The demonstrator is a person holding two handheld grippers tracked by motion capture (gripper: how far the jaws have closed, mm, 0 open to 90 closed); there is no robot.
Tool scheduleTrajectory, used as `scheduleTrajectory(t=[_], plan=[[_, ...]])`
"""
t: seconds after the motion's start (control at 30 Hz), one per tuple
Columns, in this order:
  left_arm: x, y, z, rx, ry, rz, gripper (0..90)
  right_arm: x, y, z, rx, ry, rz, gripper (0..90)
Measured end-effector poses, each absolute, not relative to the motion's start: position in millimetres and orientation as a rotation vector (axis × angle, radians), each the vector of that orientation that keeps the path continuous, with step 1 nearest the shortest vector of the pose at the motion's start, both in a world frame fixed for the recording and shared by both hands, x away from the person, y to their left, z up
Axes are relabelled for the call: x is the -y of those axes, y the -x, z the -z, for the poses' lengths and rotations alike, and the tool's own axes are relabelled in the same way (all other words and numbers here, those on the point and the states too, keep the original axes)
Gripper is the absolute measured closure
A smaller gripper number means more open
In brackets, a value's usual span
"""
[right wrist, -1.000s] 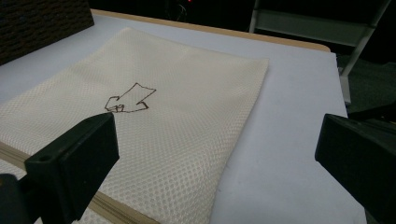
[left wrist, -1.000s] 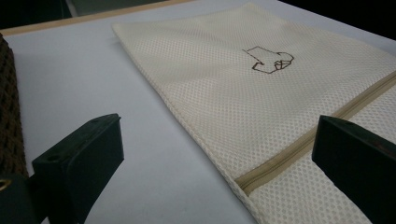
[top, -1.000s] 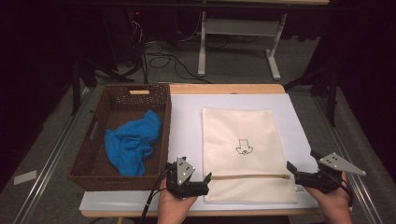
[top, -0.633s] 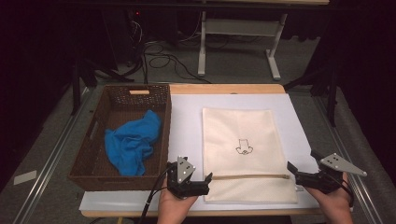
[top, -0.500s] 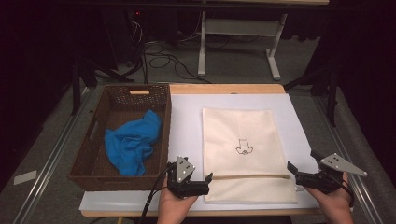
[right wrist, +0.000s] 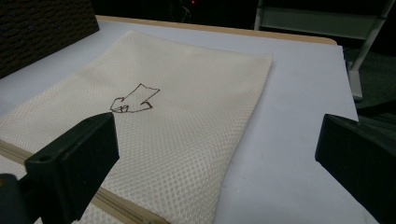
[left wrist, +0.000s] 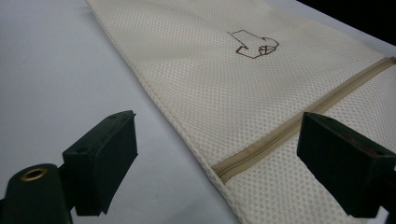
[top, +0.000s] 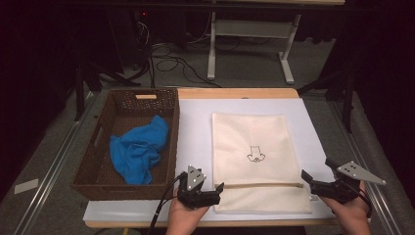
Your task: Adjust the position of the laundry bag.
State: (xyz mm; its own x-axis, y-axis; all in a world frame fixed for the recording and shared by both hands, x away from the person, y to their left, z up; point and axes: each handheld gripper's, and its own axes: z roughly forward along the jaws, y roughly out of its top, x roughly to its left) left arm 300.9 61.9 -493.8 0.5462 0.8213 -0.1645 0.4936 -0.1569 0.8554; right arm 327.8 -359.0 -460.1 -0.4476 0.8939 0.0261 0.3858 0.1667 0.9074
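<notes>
A cream mesh bag (top: 254,156) with a small brown drawing lies flat on the white tabletop (top: 195,132). Its zipper (top: 264,185) runs across near the front edge. My left gripper (top: 218,191) rests at the bag's front left corner. In the left gripper view (left wrist: 217,121) the jaws stand wide; they have just been closing a little, with the zipper's end (left wrist: 243,158) and the bag's edge (left wrist: 159,107) between them, untouched. My right gripper (top: 317,169) sits at the bag's front right corner, open. In the right gripper view (right wrist: 219,123) the bag's edge (right wrist: 233,149) lies between its jaws.
A dark wicker basket (top: 98,181) stands on the table's left side with a crumpled blue cloth (top: 139,149) inside. Its wall (right wrist: 42,32) appears in the right gripper view. Bare white tabletop surrounds the bag. A white desk frame (top: 249,44) and cables lie on the floor behind.
</notes>
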Motion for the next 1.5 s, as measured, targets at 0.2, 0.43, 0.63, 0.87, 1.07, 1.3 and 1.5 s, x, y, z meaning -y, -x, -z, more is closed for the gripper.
scheduleTrajectory(t=[0.2, 0.43, 0.63, 0.87, 1.07, 1.3, 1.5], plan=[[-61.7, -302.2, 497.5, -1.104, -1.823, -0.396, 14.7, 358.0, -328.7, 460.7, -1.930, -1.201, -1.237, 0.0], [-51.4, -306.5, 508.2, -1.114, -1.944, -0.344, 18.4, 358.4, -328.8, 461.7, -1.937, -1.200, -1.229, 0.0], [-47.6, -309.5, 518.0, -1.131, -1.984, -0.282, 27.6, 357.2, -329.2, 463.2, -1.953, -1.197, -1.220, 0.1], [-45.1, -310.0, 518.8, -1.128, -1.993, -0.281, 29.5, 355.7, -330.9, 466.8, -1.979, -1.203, -1.212, 0.2], [-36.8, -305.8, 520.9, -1.102, -2.045, -0.334, 36.5, 356.2, -329.6, 466.6, -1.975, -1.209, -1.212, 0.2], [-33.9, -300.8, 520.7, -1.078, -2.071, -0.411, 67.7, 356.6, -330.6, 467.9, -1.979, -1.220, -1.217, 0.6], [-36.6, -304.9, 520.1, -1.073, -2.067, -0.398, 82.4, 357.4, -330.7, 467.9, -1.978, -1.226, -1.219, 0.8]])
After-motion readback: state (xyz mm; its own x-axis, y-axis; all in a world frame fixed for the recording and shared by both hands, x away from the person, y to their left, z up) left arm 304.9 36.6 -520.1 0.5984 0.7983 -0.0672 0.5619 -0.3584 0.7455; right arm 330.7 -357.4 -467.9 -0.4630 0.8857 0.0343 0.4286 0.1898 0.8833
